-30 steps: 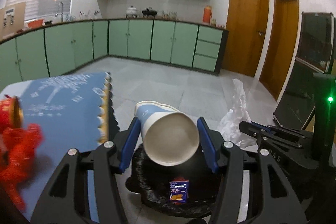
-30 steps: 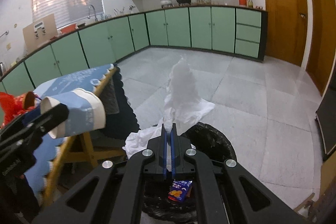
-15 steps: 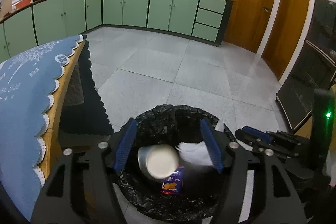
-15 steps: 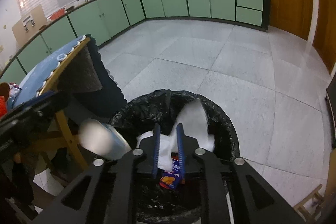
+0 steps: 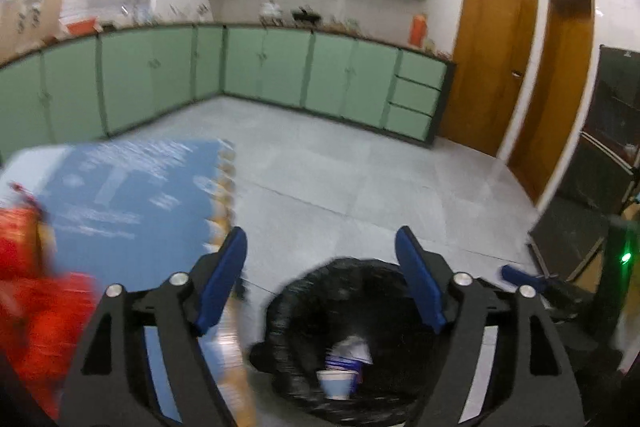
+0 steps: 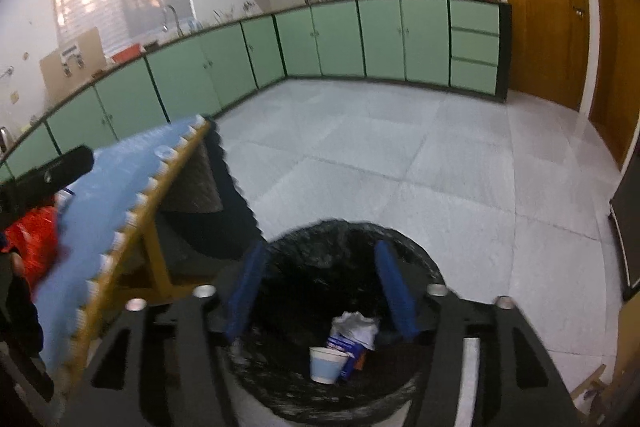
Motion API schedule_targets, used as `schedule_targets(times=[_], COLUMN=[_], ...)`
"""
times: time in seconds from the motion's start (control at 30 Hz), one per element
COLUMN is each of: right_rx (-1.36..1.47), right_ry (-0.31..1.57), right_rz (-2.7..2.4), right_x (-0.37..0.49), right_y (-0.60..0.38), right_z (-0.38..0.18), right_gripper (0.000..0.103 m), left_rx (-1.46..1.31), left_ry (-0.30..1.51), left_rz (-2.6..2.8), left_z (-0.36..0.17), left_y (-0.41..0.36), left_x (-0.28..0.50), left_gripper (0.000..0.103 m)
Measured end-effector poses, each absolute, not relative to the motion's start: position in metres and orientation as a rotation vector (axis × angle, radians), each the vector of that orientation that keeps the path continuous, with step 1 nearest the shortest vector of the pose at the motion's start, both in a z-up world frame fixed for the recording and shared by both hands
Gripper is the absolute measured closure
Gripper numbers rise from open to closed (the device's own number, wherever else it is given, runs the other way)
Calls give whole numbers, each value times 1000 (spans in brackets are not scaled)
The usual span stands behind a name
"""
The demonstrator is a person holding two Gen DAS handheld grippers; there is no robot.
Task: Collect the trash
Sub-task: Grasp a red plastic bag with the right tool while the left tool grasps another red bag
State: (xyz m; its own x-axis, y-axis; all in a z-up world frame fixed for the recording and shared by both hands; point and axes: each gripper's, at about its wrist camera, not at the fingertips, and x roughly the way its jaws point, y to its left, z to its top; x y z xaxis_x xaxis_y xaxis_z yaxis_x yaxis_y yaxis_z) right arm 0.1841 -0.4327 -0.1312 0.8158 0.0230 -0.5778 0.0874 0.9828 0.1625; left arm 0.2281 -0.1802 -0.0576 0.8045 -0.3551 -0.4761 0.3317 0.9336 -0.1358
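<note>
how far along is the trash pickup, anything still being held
Done: the paper cup, the crumpled tissue and a snack packet lie in the black-lined bin. In hand: nothing. The left hand-held gripper and the right hand-held gripper have just been opening, and both stand open and empty above the bin. Left: a red item lies on the blue-covered table; whether it is trash is unclear.

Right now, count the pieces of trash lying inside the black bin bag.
3 visible in the black bin bag: a paper cup at the bottom, a snack packet leaning behind it, and crumpled white tissue on top of that. More may lie hidden underneath.
</note>
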Motion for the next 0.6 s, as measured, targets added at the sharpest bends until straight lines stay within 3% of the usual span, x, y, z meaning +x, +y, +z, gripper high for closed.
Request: schedule_targets(times=[0.13,0.23,0.47,0.6], right_rx=[168,175,196,189], right_ry=[555,519,505,535], right_rz=[-4,66,193,246], right_x=[168,160,160,168], right_y=[-389,-349,-269,-222], right_z=[-104,-87,-74,-80], right_gripper=[13,10,10,20], left_rx=[-41,-28,7,6], left_ry=[474,469,463,494], left_rz=[-284,-214,-6,27], left_z=[-39,-33,-23,-30], left_y=[-124,-85,10,36], left_x=[194,177,143,132], left_gripper=[17,17,17,17])
